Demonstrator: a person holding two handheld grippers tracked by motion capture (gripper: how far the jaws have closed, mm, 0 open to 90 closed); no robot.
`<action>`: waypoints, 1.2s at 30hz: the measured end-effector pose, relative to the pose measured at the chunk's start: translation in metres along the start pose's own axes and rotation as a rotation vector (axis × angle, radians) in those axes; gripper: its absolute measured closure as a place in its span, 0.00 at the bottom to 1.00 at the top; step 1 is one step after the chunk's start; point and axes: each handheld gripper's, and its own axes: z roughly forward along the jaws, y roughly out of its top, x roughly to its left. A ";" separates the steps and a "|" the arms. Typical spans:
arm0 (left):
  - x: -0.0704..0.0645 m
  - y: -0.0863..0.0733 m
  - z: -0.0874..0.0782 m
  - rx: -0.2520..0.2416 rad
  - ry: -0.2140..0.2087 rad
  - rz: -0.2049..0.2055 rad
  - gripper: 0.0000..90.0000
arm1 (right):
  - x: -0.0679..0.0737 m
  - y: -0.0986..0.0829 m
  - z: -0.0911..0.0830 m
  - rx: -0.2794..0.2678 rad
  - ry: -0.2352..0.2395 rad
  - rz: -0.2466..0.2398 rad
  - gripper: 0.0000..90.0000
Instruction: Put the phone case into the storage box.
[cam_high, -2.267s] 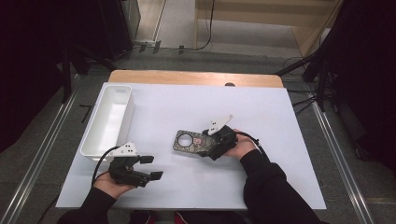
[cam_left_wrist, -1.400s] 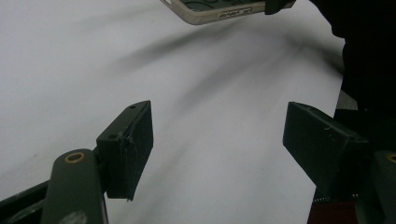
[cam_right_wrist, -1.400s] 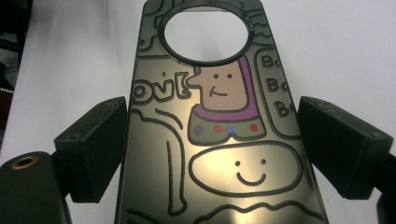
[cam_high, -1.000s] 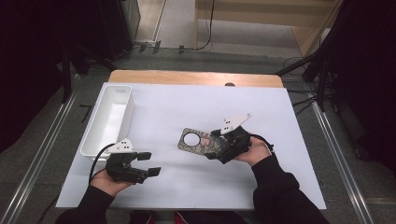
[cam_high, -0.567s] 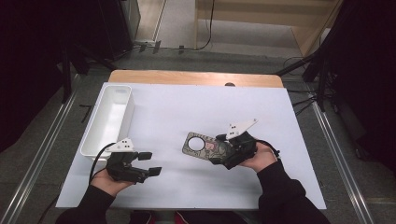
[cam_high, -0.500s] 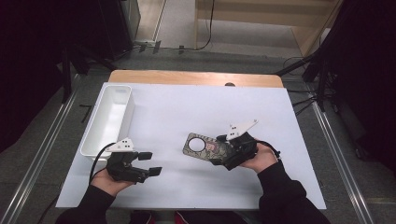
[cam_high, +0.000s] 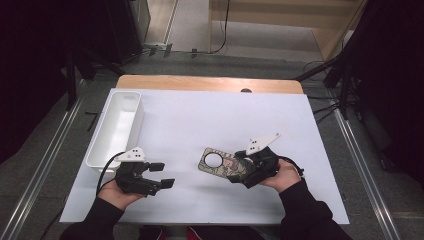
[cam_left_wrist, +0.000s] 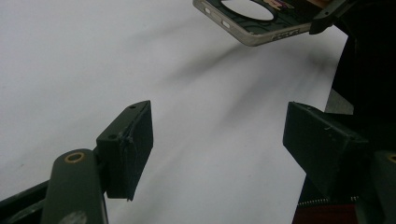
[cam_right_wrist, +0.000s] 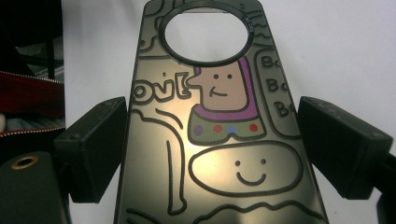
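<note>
the right gripper (cam_high: 239, 172) sits right of centre toward the near edge of the white worktop (cam_high: 210, 115), held in the person's right hand (cam_high: 282, 175). its fingers (cam_right_wrist: 93, 144) are clenched on the long sides of a phone case (cam_high: 222, 163), one on each edge, as the right gripper view shows. the case (cam_right_wrist: 215, 135) is a grey-brown shell with cartoon drawings in dark outline: a figure with a purple collar, a smiling oval, some letters, and a round camera hole at its far end. in the high view the case points left and slightly far from the gripper, with the hole at its left end. in the left gripper view the case (cam_left_wrist: 257, 21) appears raised off the worktop, with a soft shadow below it.

the left gripper (cam_high: 162, 175) lies near the near-left part of the worktop, in the person's left hand (cam_high: 117, 192), pointing right toward the case but well apart from it. its fingers (cam_left_wrist: 126, 149) are spread wide with nothing between them, just bare white surface.

a long white tray (cam_high: 127, 102) stands along the left side of the worktop, just far of the left gripper. a light wooden strip (cam_high: 210, 83) runs along the far edge. dark sleeves (cam_high: 312, 215) come in from the near side.
</note>
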 end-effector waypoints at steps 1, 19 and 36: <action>0.000 0.001 0.000 0.001 -0.002 -0.004 0.27 | 0.000 -0.001 0.000 -0.001 0.002 0.000 0.12; -0.001 0.015 0.001 0.036 -0.052 -0.073 0.27 | 0.008 -0.007 -0.002 -0.004 -0.005 0.028 0.12; -0.006 0.040 0.010 0.071 -0.100 -0.171 0.27 | 0.015 -0.007 -0.002 -0.028 -0.020 0.073 0.12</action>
